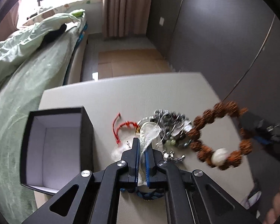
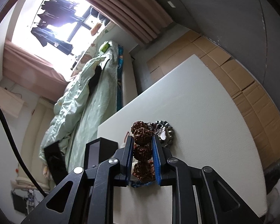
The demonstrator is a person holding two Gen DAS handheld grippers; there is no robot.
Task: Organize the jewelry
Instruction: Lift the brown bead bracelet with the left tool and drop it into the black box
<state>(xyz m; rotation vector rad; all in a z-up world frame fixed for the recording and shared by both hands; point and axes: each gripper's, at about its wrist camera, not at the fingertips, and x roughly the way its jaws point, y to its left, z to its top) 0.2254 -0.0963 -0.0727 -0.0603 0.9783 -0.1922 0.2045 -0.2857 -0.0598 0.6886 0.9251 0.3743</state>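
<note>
My left gripper [image 1: 142, 145] is shut on a clear plastic bag [image 1: 149, 130] above a jewelry pile [image 1: 168, 125] on the white table [image 1: 121, 93]. A red cord bracelet [image 1: 125, 126] lies left of the pile. An open black box [image 1: 56, 145] with a white inside stands at the left. My right gripper [image 2: 142, 140] is shut on a brown seed-bead bracelet [image 2: 141, 149]. That bracelet [image 1: 220, 136], with one white bead, hangs in the air right of the pile in the left wrist view. The silver pile [image 2: 164, 132] lies just past the right fingers.
A bed with a green duvet [image 1: 28, 65] runs along the table's left side. Flattened cardboard [image 2: 233, 74] covers the floor beyond the table. A grey wall [image 1: 224, 28] is at the right. A blue patterned item [image 1: 149, 195] lies under my left gripper.
</note>
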